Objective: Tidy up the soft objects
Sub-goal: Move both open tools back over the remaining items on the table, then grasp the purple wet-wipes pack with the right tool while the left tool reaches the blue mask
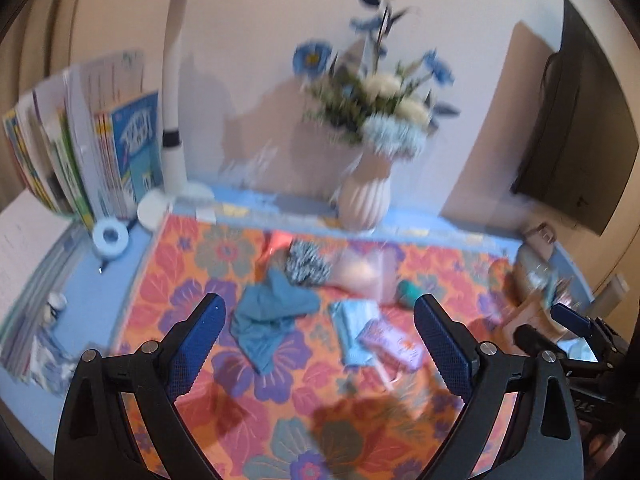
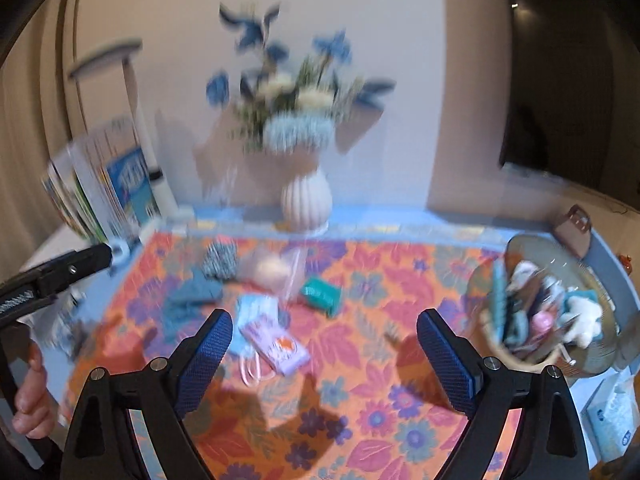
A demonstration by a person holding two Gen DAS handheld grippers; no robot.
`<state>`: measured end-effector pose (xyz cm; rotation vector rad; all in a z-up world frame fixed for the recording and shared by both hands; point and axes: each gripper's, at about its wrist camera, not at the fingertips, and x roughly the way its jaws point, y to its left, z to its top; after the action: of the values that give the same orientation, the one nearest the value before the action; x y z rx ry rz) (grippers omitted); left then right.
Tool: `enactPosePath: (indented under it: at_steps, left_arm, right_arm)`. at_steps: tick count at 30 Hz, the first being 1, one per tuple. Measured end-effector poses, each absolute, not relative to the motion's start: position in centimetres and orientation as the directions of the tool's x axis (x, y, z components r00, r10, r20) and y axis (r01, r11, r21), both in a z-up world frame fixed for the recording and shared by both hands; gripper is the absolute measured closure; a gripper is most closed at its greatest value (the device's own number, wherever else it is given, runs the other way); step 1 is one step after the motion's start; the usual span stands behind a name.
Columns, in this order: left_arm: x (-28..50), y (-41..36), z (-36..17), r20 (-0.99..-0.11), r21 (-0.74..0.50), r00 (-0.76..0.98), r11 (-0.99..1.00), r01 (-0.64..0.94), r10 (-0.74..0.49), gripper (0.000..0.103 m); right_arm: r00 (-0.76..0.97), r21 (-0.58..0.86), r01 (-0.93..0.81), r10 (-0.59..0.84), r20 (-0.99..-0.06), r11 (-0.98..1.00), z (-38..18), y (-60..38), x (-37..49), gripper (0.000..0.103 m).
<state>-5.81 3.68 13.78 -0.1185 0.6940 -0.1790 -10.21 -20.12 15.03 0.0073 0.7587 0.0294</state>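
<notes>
Soft things lie on a floral mat [image 1: 192, 280] [image 2: 380, 280]: a teal cloth [image 1: 268, 316] [image 2: 192, 300], a black-and-white scrunchie [image 1: 306, 266] [image 2: 220, 262], a clear bag with a peach item [image 1: 360, 272] [image 2: 272, 272], a green sponge [image 1: 410, 292] [image 2: 322, 294], a light blue face mask [image 1: 352, 328] [image 2: 256, 312] and a lilac packet [image 1: 396, 346] [image 2: 280, 344]. A basket [image 2: 536, 356] at the right holds several soft items. My left gripper [image 1: 320, 344] and right gripper [image 2: 324, 348] are both open and empty above the mat.
A white ribbed vase of flowers [image 1: 366, 196] [image 2: 306, 200] stands at the back. Books [image 1: 80, 152], a lamp base [image 1: 176, 160] and a tape roll [image 1: 110, 236] are at the left. A tissue box [image 2: 612, 416] sits at the right edge.
</notes>
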Motion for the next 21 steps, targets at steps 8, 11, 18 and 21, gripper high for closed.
enactPosePath:
  at_steps: [8, 11, 18, 21]
  left_arm:
    - [-3.7, 2.6, 4.5, -0.758, -0.106, 0.636, 0.990, 0.098, -0.144, 0.008]
    - [-3.5, 2.3, 3.0, -0.761, -0.108, 0.632, 0.990, 0.095, -0.144, 0.008]
    - [-2.8, 2.9, 0.2, -0.783, -0.127, 0.606, 0.990, 0.059, -0.137, 0.008]
    - [-2.9, 3.5, 0.3, -0.768, -0.149, 0.626, 0.988, 0.030, -0.135, 0.008]
  right_arm:
    - [0.524, -0.090, -0.005, -0.074, -0.849, 0.996, 3.4, -19.7, -7.6, 0.010]
    - [0.500, -0.087, -0.026, -0.063, -0.864, 0.996, 1.3, -19.9, -7.5, 0.010]
    - [0.516, 0.005, -0.021, 0.015, -0.856, 1.000, 0.0, -21.3, -7.6, 0.004]
    - [0.512, -0.003, -0.001, -0.002, -0.859, 1.000, -0.3, -21.2, -7.2, 0.000]
